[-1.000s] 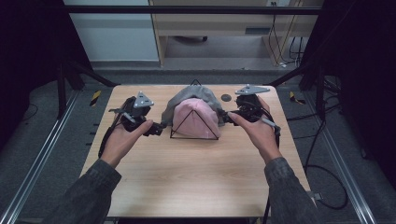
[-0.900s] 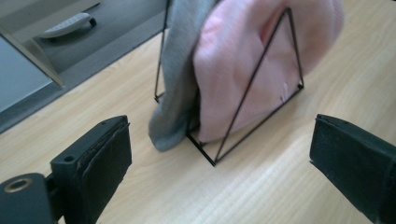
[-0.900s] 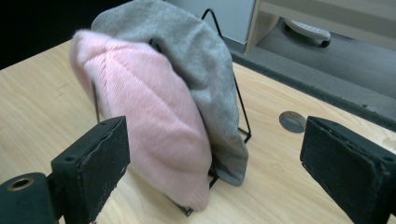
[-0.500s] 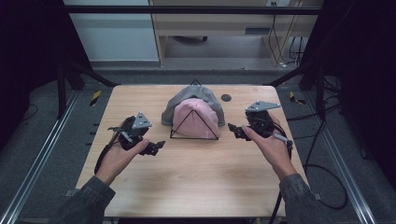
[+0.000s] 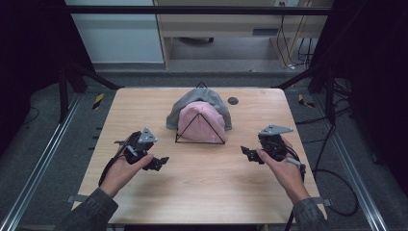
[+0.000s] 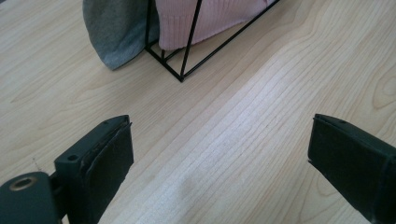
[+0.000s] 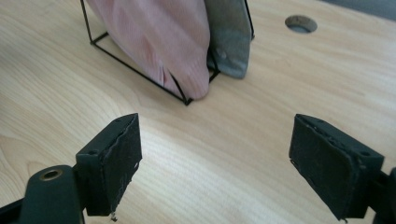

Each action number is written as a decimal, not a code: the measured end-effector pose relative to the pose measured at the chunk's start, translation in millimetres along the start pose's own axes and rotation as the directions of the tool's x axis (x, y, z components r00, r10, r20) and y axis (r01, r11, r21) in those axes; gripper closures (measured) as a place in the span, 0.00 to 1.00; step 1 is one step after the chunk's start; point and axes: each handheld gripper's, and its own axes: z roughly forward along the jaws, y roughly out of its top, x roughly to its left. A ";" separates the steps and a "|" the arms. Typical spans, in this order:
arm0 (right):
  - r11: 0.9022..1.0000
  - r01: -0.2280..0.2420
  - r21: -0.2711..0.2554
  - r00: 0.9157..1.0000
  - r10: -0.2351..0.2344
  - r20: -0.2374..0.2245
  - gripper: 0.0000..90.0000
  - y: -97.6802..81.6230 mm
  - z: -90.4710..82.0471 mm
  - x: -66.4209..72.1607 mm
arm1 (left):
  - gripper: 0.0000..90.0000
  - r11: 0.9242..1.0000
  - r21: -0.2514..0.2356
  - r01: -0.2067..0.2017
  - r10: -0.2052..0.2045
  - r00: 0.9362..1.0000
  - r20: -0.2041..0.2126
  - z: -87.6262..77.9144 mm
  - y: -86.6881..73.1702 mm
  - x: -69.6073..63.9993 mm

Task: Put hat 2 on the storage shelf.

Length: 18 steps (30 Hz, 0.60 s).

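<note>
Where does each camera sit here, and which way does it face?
High view: above the near table edge, looking forward and down; shows both forearms, left gripper, right gripper, table.
Left gripper view: rides the left gripper, looking along its open jaws at the wire stand, grey hat and pink hat.
Right gripper view: rides the right gripper, open jaws, facing the same stand.
All views share the stand and hats.

Grey sleeves; each black hand-held gripper, left (image 5: pixel 161 161) and right (image 5: pixel 246 152), has grey triangular top plate, black cable, worn pads.
</note>
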 end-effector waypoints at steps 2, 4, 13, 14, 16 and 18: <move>1.000 -0.005 0.005 1.000 0.005 -0.001 0.19 -6.6 1.3 1.1 | 0.07 1.000 -0.001 -0.002 0.002 1.000 0.001 0.8 -1.2 -0.8; 1.000 -0.010 0.014 1.000 0.010 -0.006 0.19 -12.7 2.6 2.7 | 0.07 1.000 0.003 -0.003 0.003 1.000 0.005 2.1 -3.4 -1.6; 0.998 -0.014 0.063 0.999 0.016 -0.034 0.18 -33.6 11.2 8.0 | 0.07 0.999 0.052 -0.003 0.001 1.000 0.028 16.7 -25.8 -7.3; 0.998 -0.013 0.068 0.999 0.016 -0.038 0.18 -35.5 12.2 8.8 | 0.07 0.998 0.063 -0.005 0.003 1.000 0.030 18.4 -28.4 -7.8; 0.997 -0.010 0.079 0.999 0.013 -0.042 0.17 -39.0 14.1 10.9 | 0.07 0.997 0.077 -0.007 0.004 0.999 0.035 21.0 -33.3 -8.6; 0.996 -0.009 0.090 0.999 0.014 -0.047 0.17 -42.3 16.2 13.4 | 0.07 0.996 0.085 -0.003 0.000 0.999 0.041 22.5 -37.6 -9.5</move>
